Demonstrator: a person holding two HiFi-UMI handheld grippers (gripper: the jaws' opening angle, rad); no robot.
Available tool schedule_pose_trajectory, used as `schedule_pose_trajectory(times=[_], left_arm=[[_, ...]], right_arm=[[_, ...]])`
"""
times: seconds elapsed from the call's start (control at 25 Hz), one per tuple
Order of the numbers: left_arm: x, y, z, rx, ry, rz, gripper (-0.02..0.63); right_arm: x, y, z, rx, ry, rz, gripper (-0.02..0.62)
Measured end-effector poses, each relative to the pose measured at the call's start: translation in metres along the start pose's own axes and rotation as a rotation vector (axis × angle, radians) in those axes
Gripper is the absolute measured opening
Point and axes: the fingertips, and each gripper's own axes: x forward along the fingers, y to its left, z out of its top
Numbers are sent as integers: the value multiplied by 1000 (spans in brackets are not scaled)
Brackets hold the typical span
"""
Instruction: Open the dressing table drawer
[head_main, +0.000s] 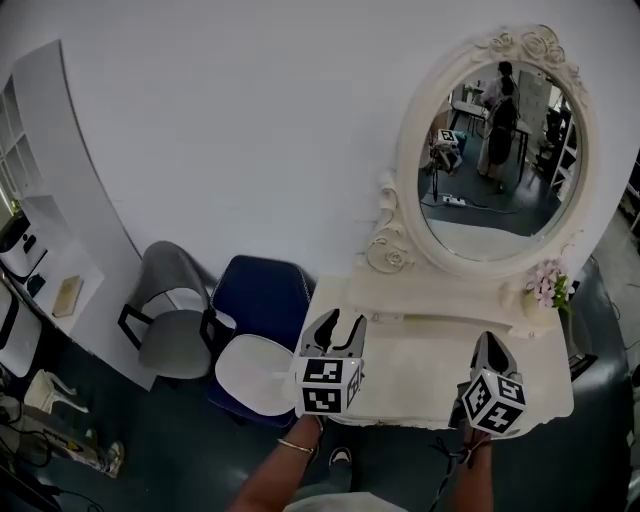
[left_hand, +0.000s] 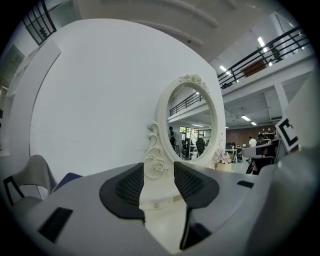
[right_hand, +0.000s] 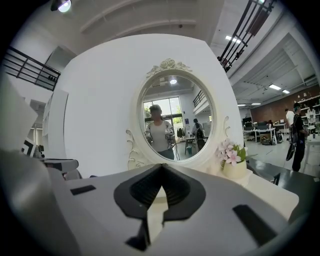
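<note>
left tool (left_hand: 159, 172) parted, right tool (right_hand: 161, 169) closed

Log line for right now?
left gripper: open, empty | right gripper: shut, empty | both over table

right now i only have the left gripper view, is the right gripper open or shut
observer: shut. In its own view the right gripper has its tips together, with nothing between them.
operator: where are both over the table
observer: in the head view the left gripper hangs over the left end of the table, and the right one over its front right part.
operator: can you see the drawer front
observer: no, the head view looks down on the table top only, so the front face is out of sight.
</note>
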Motion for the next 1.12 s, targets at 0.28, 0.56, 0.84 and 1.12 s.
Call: schedule_pose_trajectory(times=[0.28,0.56,0.84,1.12], left_arm=[[63,27,13,10,3,-19,189],[105,49,17,24,12,-21,189],[118,55,8,19,39,-2,189],[122,56,9,4,34,36,189]], right_arm=[[66,9,13,6,-7,-9,8],[102,9,19,4,-8,-32,8],[117,2,10,19,24,-37,8],[135,10,13,-8,38,16,8]])
